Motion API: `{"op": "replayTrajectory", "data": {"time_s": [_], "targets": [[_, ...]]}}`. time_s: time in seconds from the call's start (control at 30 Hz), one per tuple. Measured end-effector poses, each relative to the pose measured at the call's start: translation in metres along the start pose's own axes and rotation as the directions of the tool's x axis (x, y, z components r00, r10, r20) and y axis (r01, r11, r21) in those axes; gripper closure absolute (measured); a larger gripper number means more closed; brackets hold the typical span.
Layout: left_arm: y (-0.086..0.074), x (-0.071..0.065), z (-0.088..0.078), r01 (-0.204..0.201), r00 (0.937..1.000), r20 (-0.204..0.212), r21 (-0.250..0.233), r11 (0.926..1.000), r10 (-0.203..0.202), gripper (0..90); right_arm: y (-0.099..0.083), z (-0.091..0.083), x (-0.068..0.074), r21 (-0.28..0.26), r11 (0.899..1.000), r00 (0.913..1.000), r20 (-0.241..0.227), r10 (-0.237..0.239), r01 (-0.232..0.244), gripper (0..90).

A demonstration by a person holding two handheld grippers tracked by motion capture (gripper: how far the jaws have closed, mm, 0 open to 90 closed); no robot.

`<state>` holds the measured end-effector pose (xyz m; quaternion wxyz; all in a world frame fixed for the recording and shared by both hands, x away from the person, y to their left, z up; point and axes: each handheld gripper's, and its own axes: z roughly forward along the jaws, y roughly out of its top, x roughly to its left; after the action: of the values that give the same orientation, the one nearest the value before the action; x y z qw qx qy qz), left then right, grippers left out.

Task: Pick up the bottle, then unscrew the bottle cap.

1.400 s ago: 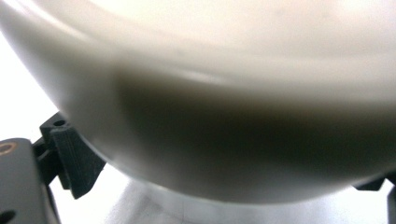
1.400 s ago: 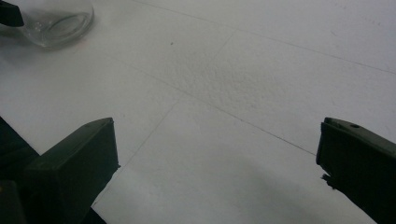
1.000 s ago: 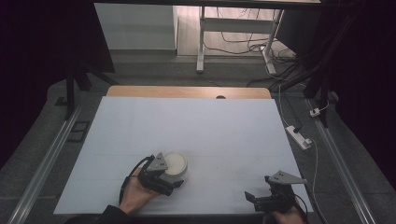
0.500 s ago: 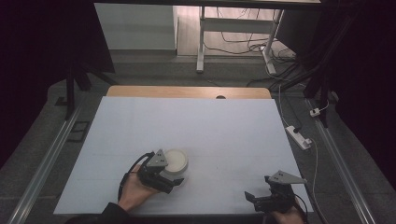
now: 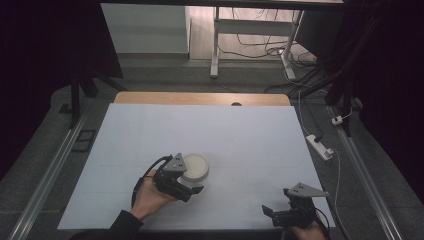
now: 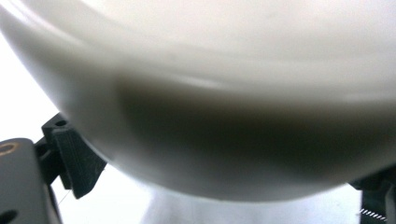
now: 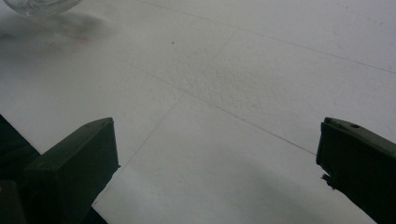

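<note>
A white bowl [image 5: 195, 166] sits at the near left of the white table [image 5: 210, 130]. My left gripper [image 5: 187, 178] holds it from the near side, one jaw on each side of the bowl, a hand behind it. In the left gripper view the bowl [image 6: 224, 93] looms very close and blurred. The left gripper [image 6: 219, 179] has a black jaw at each lower corner, pressed against the bowl's sides. My right gripper [image 5: 276, 214] rests at the near right edge, and the right gripper [image 7: 217, 158] jaws stand wide apart over bare table.
A pale rounded edge [image 7: 39, 4] of something peeks in at the top left of the right gripper view. A wooden strip [image 5: 200, 98] borders the table's far edge. A power strip [image 5: 320, 146] lies on the floor to the right, and metal rails run along both sides.
The left gripper and the bowl have shifted together slightly away from the person and to the right. The right gripper has stayed put.
</note>
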<state>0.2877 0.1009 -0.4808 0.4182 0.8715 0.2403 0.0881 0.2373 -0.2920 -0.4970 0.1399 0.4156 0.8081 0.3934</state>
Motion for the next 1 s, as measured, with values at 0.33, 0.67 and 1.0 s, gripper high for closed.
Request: {"op": "replayTrajectory", "data": {"time_s": [0.33, 0.67, 1.0], "targets": [[0.0043, -0.0017, -0.0042, 0.004, 1.0000, 0.009, -0.021, 0.9998, -0.004, 7.8, 0.0000, 0.0000, -0.0001, 0.000, 1.000, 1.0000, -0.001, 0.000, 0.000, 0.0], [-0.0005, -0.0033, -0.0040, 0.011, 0.9997, 0.021, -0.013, 0.9999, -0.011, 7.8, -0.0002, -0.0008, 0.0005, -0.005, 1.000, 1.0000, 0.002, -0.006, 0.006, 0.0], [-0.0049, -0.0036, -0.0089, 0.013, 0.9996, 0.027, -0.023, 0.9996, -0.013, 7.8, 0.0019, -0.0024, 0.0009, -0.033, 0.999, 0.9996, -0.026, 0.011, -0.012, 0.0]]}}
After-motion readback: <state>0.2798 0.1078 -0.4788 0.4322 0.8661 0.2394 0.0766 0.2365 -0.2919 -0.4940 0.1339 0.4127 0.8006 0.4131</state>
